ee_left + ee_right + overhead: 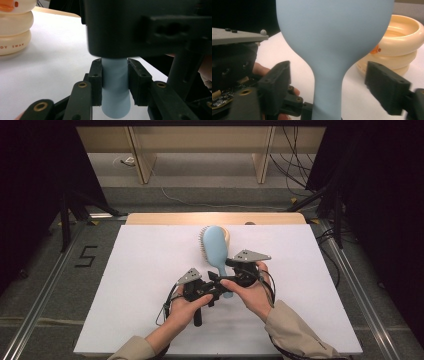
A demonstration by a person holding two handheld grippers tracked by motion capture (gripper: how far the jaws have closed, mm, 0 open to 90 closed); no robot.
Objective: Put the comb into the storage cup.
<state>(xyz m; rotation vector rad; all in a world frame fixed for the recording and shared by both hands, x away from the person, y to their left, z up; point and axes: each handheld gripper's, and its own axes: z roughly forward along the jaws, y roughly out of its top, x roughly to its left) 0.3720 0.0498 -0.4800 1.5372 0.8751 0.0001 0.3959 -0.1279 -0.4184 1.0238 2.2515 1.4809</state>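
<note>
Cream duck cup (13,27) reads "DY SWAN", letters before it hidden.

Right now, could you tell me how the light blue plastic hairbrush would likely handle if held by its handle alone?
The light blue plastic hairbrush looks rigid, so probably no flopping. Its broad head likely makes it top-heavy. The smooth handle could slip.

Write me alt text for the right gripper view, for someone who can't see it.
A light blue hairbrush stands upright with its handle between the open jaws of the right hand-held gripper, neither pad touching it. Behind it on the right sits a cream ringed container on the white table; at left, the other hand-held gripper.
</note>
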